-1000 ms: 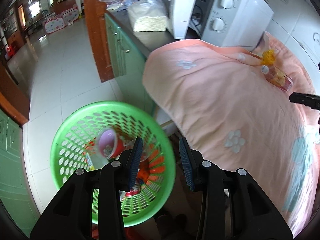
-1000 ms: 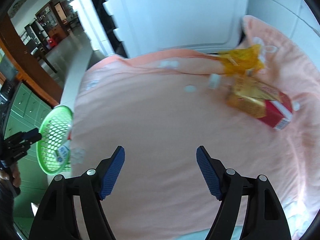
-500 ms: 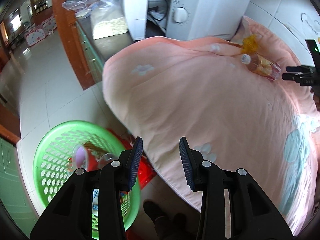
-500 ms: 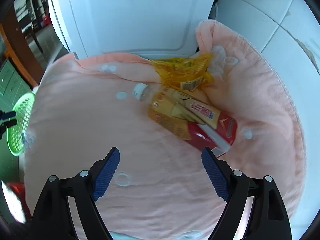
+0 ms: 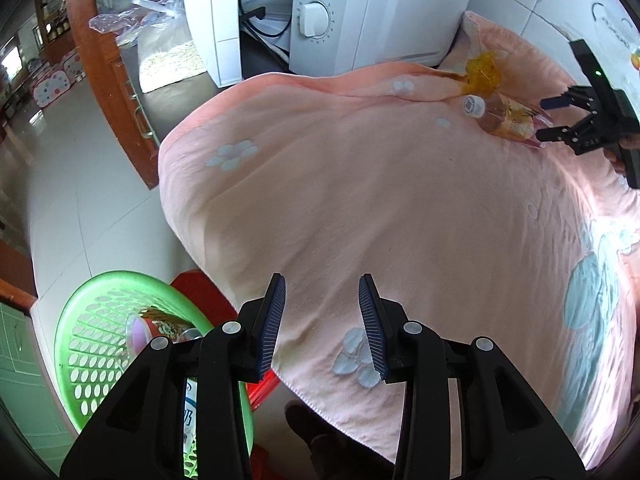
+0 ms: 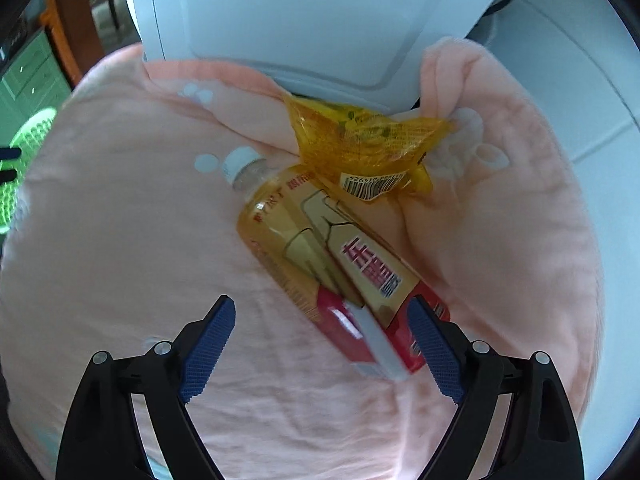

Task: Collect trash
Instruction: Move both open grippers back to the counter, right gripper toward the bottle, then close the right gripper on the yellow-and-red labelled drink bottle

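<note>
The right tool (image 6: pixel 320 344) stands wide apart, its jaws having just been opening, with nothing pressed between them. The red base of a plastic drink bottle (image 6: pixel 320 248) lies between its fingertips, nearer the right-hand one; the bottle rests on its side on the peach towel (image 6: pixel 120 240) covering the surface, white cap pointing away. Just beyond the bottle, touching its shoulder, lies a crumpled yellow wrapper (image 6: pixel 360 140), and behind that a white microwave (image 6: pixel 300 20). The left tool (image 5: pixel 322 324) is partly open and empty, over the towel's near edge. Below and to its left, a green basket (image 5: pixel 92 344) on the floor holds trash already.
</note>
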Motion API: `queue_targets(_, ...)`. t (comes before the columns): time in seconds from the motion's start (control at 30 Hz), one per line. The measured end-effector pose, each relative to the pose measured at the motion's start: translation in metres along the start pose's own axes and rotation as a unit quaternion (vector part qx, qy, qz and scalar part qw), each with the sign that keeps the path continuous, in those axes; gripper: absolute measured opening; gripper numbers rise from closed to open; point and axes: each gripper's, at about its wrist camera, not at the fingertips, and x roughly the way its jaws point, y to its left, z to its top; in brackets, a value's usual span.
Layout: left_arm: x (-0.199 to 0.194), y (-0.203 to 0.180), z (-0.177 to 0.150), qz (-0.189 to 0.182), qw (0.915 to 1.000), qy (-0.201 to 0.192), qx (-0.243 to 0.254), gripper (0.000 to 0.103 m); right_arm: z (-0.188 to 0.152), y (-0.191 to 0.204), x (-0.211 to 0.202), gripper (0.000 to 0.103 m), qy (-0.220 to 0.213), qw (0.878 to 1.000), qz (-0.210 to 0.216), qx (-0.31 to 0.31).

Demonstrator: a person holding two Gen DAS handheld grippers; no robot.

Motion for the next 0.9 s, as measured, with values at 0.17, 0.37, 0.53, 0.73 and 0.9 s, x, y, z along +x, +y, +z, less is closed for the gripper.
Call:
queue_targets(0.17, 0.009, 0.000, 0.004, -0.002, 1.0000, 0.007, 0.002, 0.039, 0.008, -0.003, 0.017, 0.086, 0.018, 0.999, -0.010, -0.045)
queue_targets(0.37, 0.020, -0.003, 0.004, -0.006, 0.9998, 0.017, 0.005, 0.039, 0.016, -0.003, 0.032, 0.092, 0.032, 0.996, -0.020, -0.083)
queue_targets(0.53, 0.024, -0.004, 0.004, -0.009, 0.9997, 0.020, 0.005, 0.039, 0.021, 0.001, 0.043, 0.093, 0.038, 0.994, -0.029, -0.097)
queue_targets(0.73, 0.025, -0.002, 0.005, -0.013, 0.9997, 0.020, -0.002, 0.039, 0.016, 0.003, 0.045, 0.093, 0.030, 0.995, -0.036, -0.093)
queue_targets(0.9, 0.028, -0.003, 0.007, -0.015, 0.9996, 0.024, -0.001, 0.039, 0.012, 0.012, 0.052, 0.081, 0.028, 0.992, -0.070, -0.104)
